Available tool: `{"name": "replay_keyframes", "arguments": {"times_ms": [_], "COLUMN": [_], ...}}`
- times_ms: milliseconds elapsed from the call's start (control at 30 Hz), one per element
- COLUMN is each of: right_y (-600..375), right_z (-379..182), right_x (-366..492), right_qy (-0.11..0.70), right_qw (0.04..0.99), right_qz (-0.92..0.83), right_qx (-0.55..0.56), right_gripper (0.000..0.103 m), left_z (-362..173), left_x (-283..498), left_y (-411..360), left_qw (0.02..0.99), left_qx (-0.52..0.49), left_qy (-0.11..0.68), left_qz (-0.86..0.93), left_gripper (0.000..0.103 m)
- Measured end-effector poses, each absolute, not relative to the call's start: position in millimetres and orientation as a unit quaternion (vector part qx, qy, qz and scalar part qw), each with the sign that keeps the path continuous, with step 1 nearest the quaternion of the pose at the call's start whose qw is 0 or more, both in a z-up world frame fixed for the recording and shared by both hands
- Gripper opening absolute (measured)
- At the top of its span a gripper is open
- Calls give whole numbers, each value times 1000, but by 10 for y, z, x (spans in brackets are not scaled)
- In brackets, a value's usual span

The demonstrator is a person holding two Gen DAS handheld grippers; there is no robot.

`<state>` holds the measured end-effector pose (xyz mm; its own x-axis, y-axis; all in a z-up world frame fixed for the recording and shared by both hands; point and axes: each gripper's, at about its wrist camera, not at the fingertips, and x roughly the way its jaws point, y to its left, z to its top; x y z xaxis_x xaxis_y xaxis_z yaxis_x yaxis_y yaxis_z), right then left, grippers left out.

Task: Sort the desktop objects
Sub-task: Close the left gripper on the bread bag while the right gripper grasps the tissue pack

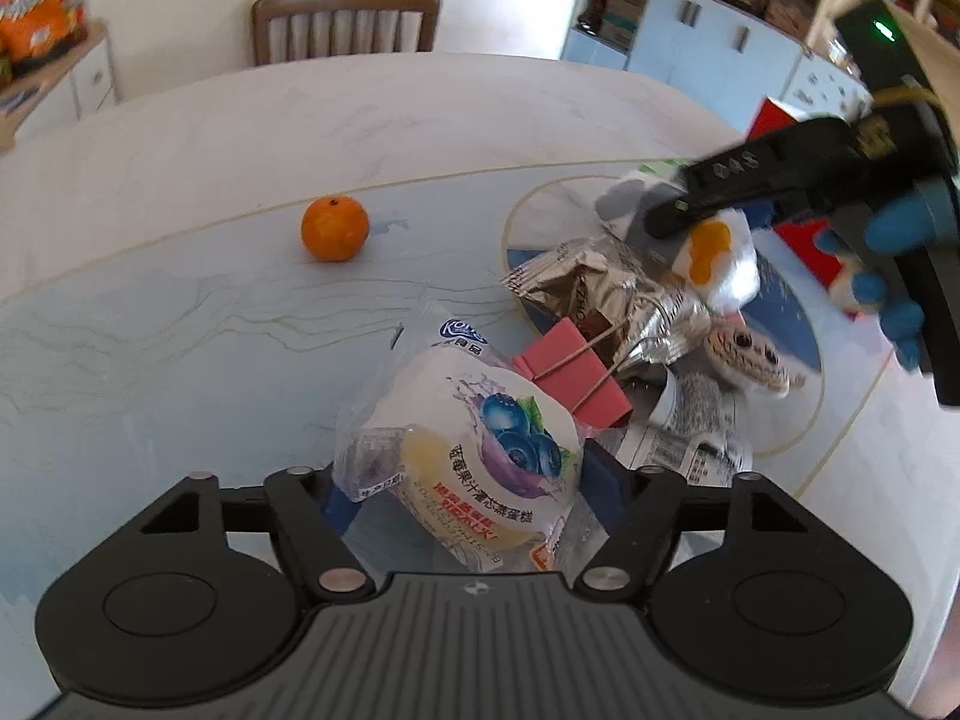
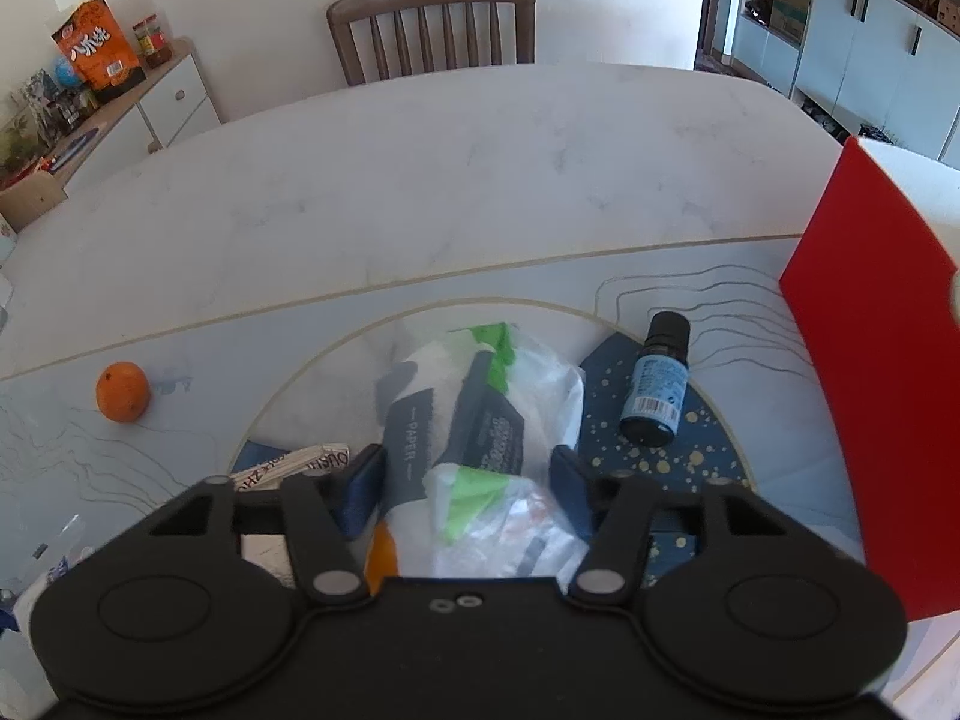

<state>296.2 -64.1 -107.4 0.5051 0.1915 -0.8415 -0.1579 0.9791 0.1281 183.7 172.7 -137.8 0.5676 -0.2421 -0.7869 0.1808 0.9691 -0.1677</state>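
Note:
My left gripper (image 1: 465, 480) is shut on a blueberry cake packet (image 1: 474, 456), held above the table mat. My right gripper (image 2: 462, 480) is shut on a tissue pack (image 2: 480, 414) in white, grey and green wrap; in the left wrist view it (image 1: 678, 222) holds that pack (image 1: 714, 252) over the pile. The pile holds a silver foil bag (image 1: 606, 288), a pink binder clip (image 1: 576, 381) and a knitted toy with eyes (image 1: 750, 354). An orange (image 1: 334, 228) lies alone to the left, also in the right wrist view (image 2: 122, 391). A small dark bottle (image 2: 657, 381) lies on the round blue mat (image 2: 690, 462).
A red box (image 2: 882, 372) stands at the right edge of the table. A printed paper packet (image 1: 696, 438) lies under the pile. A wooden chair (image 2: 432, 24) stands behind the white table (image 2: 450, 180). Cabinets line the left and right walls.

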Motion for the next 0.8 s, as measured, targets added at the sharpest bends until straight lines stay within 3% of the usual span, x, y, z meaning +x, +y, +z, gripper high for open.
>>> {"name": "replay_keyframes", "arguments": {"times_ms": [367, 467, 533, 633, 667, 700, 733, 767, 800], "right_y": [-854, -912, -948, -982, -985, -983, -986, -995, -1004], "right_z": [-841, -800, -793, -838, -856, -869, -885, -901, -910], "right_x": [2832, 2795, 2788, 2830, 2852, 2860, 2879, 2896, 2892], "right_qy": [465, 460, 457, 462, 462, 464, 468, 470, 468], "right_qw": [876, 876, 876, 872, 872, 871, 868, 867, 867], "right_qz": [127, 146, 155, 163, 162, 162, 163, 166, 170], "right_qx": [15, 12, 8, 0, -6, -7, -6, 0, 6], "right_gripper": [23, 22, 31, 37, 47, 66, 75, 82, 82], "left_z": [-1194, -1108, -1070, -1045, -1039, -1034, -1029, -1028, -1032], "left_x": [1713, 1631, 1580, 1513, 1498, 1475, 1454, 1436, 1422], "left_y": [1651, 1593, 1549, 1514, 1508, 1496, 1489, 1486, 1482], "left_qw": [890, 893, 895, 895, 895, 895, 895, 895, 894], "left_qx": [-64, -65, -62, -70, -73, -75, -78, -82, -86], "left_qy": [448, 442, 440, 440, 440, 439, 439, 439, 439], "left_qz": [-62, -47, -35, -21, -18, -15, -12, -10, -8], "left_gripper": [66, 66, 66, 66, 66, 66, 66, 66, 66]}}
